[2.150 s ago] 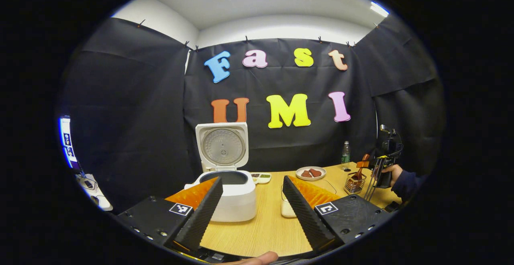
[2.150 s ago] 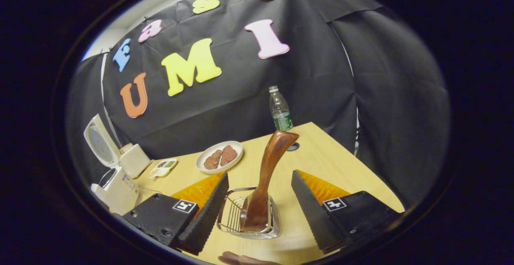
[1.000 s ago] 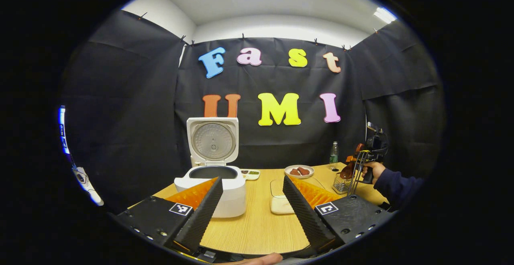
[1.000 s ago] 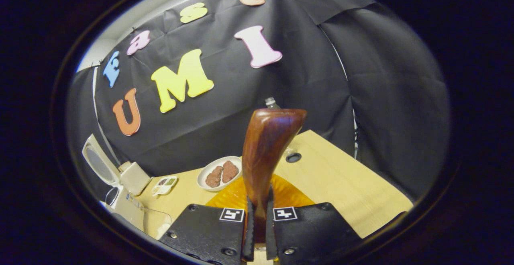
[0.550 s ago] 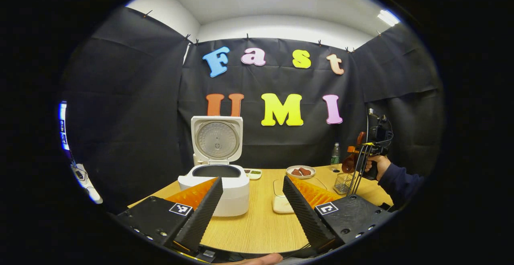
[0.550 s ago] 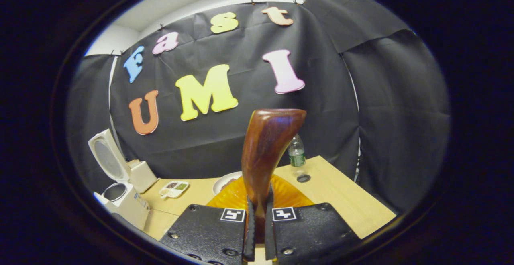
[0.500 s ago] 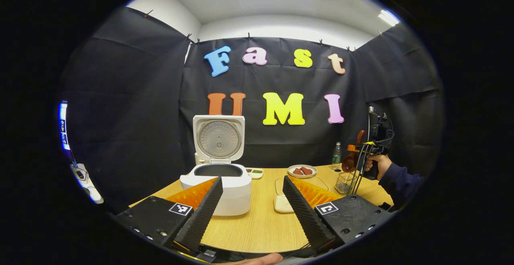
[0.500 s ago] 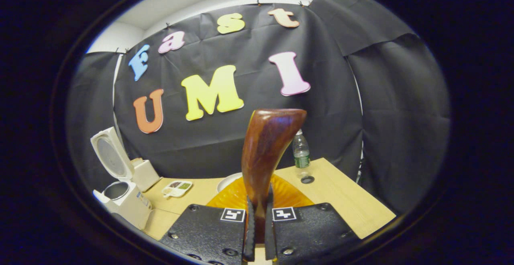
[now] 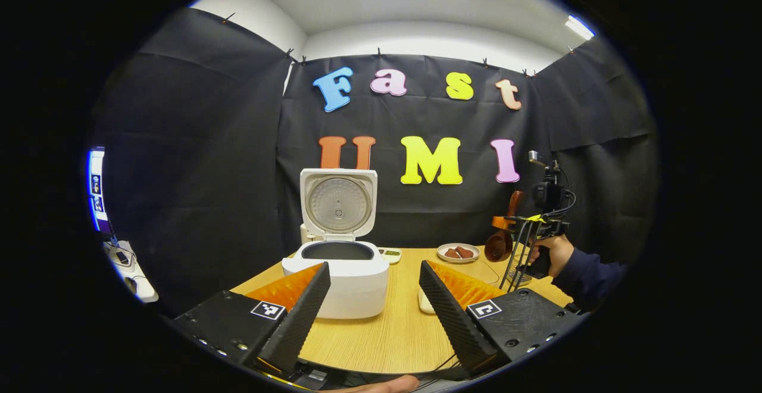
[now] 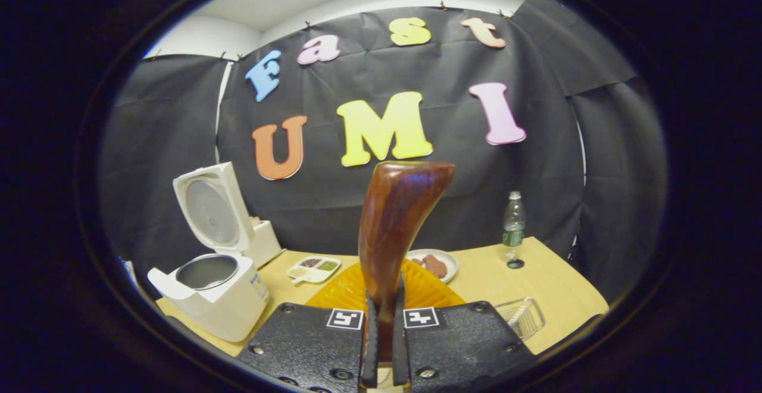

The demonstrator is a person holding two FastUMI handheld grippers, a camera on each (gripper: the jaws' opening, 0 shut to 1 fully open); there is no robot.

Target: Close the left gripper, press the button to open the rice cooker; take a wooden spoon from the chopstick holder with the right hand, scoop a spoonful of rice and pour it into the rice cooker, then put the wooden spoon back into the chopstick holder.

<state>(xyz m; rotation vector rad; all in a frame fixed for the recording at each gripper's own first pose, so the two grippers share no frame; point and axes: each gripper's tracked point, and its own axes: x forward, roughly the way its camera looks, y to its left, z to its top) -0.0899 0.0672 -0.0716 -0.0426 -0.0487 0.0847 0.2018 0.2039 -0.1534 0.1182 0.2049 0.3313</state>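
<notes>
A booth with black cloth walls holds a light wooden table [image 9: 387, 333]. In the left gripper view, the left gripper [image 9: 374, 306] sits low at the near edge of the table with its two fingers spread wide apart and nothing between them. Beyond its left finger stands a white rice cooker [image 9: 339, 277], its lid [image 9: 338, 203] swung fully upright and the dark inner pot exposed. To the right of the cooker, partly hidden behind the right finger, a pale container [image 9: 425, 302] rests on the table. Farther back lie a small divided dish [image 9: 390, 254] and a round plate [image 9: 459, 252] with brownish pieces of food.

At the right side of that view, a hand [image 9: 550, 253] in a dark sleeve holds the right gripper [image 9: 506, 226] raised above the table, with the wooden spoon [image 9: 499, 241] in it, bowl end hanging down.

In the right gripper view, the fingers are clenched tightly on the handle of the wooden spoon, which rises straight up the middle of the view. A wire chopstick holder [image 10: 524, 317] sits on the table at lower right, well apart from the spoon. A plastic bottle [image 10: 513, 221] stands near the table's far edge, and the open rice cooker is at the left.
</notes>
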